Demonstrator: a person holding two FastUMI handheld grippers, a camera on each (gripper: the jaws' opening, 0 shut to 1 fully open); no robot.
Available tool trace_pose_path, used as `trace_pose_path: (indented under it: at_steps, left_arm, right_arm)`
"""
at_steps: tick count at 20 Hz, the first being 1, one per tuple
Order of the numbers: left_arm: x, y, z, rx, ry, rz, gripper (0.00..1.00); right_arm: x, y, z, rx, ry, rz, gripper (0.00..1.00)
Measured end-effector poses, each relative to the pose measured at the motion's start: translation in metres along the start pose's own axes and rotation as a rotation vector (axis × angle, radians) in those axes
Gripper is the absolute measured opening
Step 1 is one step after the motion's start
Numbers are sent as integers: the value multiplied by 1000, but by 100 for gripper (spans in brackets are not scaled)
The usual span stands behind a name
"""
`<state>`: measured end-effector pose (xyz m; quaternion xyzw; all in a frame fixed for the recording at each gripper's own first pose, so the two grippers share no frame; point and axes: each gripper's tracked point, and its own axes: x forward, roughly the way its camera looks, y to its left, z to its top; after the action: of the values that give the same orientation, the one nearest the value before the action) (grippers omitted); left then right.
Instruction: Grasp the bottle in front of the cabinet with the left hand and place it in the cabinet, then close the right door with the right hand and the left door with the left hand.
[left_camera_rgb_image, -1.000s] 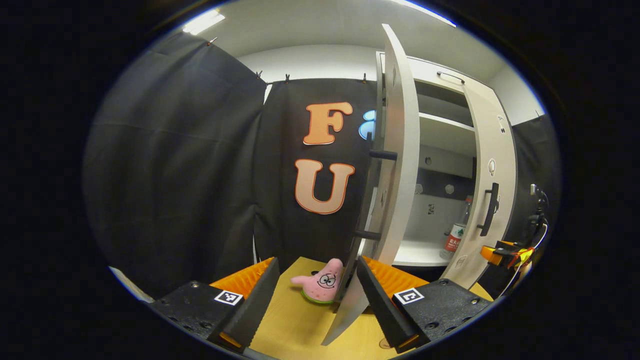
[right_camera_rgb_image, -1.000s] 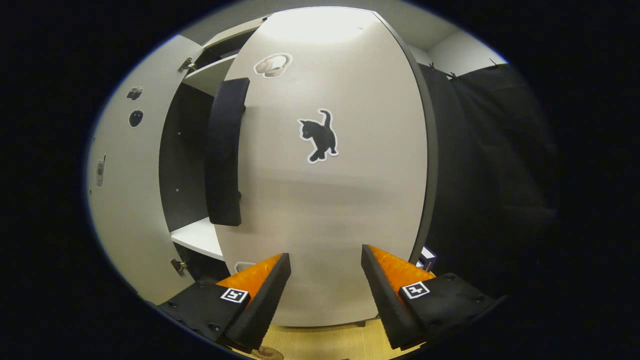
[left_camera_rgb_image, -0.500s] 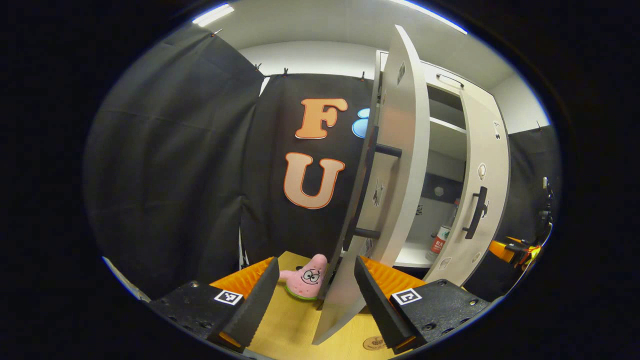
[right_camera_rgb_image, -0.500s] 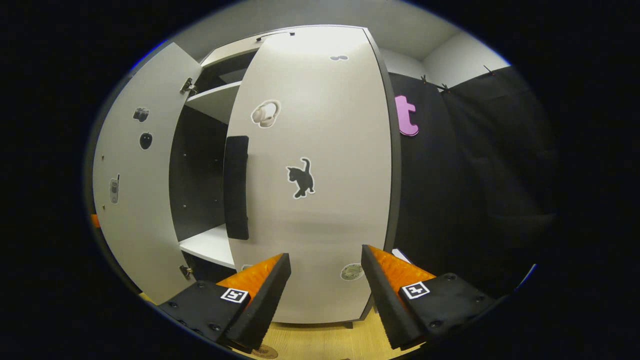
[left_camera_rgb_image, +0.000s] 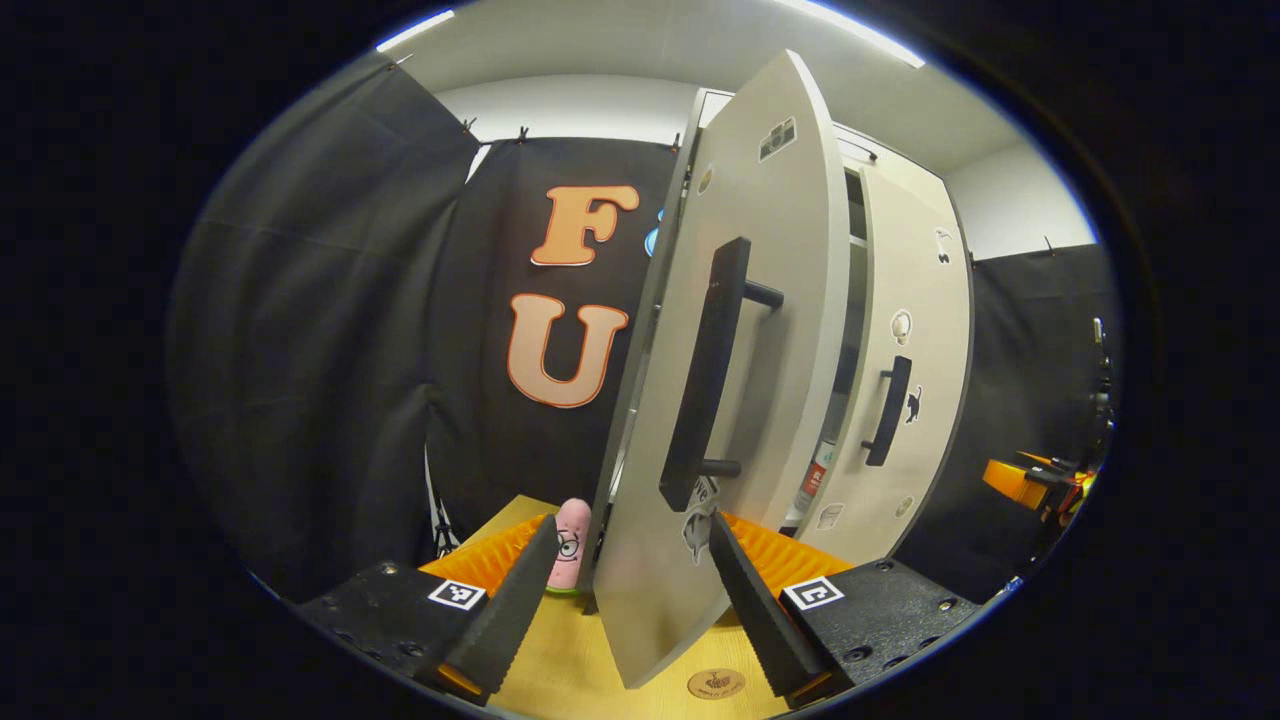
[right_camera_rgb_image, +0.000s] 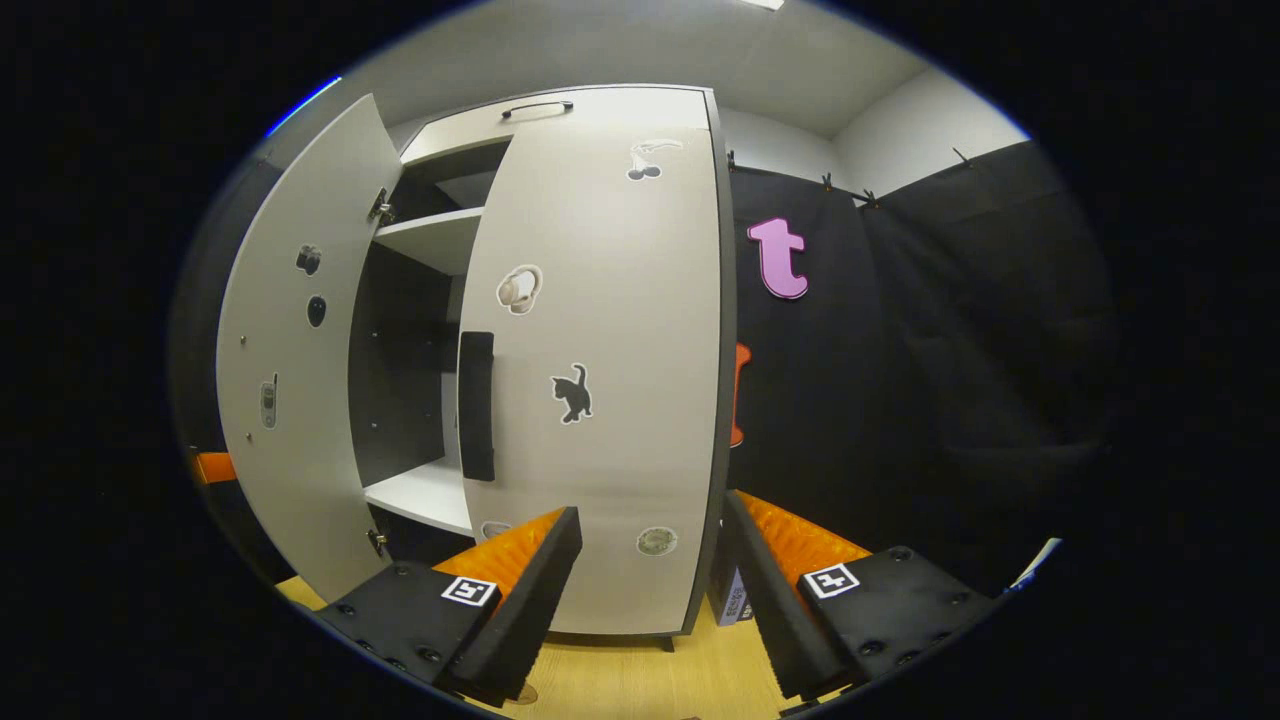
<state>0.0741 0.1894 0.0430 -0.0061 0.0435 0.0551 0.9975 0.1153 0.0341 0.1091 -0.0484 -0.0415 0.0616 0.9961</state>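
1. The left tongs (left_camera_rgb_image: 620, 590) are held apart before the cabinet's left door (left_camera_rgb_image: 745, 330).
2. The right tongs (right_camera_rgb_image: 650, 590) are held apart before the right door (right_camera_rgb_image: 600, 400).
3. The bottle (left_camera_rgb_image: 812, 478) is seen inside the cabinet (right_camera_rgb_image: 415, 390); its label cannot be read.

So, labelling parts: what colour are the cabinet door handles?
Black handles, clearest in the left gripper view.

In the left gripper view the left door (left_camera_rgb_image: 760, 330) covers most of the bottle (left_camera_rgb_image: 812, 478), leaving a red-labelled sliver in the gap beside the right door (left_camera_rgb_image: 915, 400). The same door hides half of the pink plush toy (left_camera_rgb_image: 570, 540). Stickers on both doors are too small to identify.
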Motion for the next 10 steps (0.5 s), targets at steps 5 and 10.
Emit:
trace_pose_path:
  at_steps: [5,10]
  left_arm:
    - [7,-21,-4,9,6,-48,89]
    - [24,-29,-17,20,31,-47,89]
  right_arm:
    - [-27,-17,11,-14,-24,-22,88]
    - [-45,-37,19,-17,-36,-53,95]
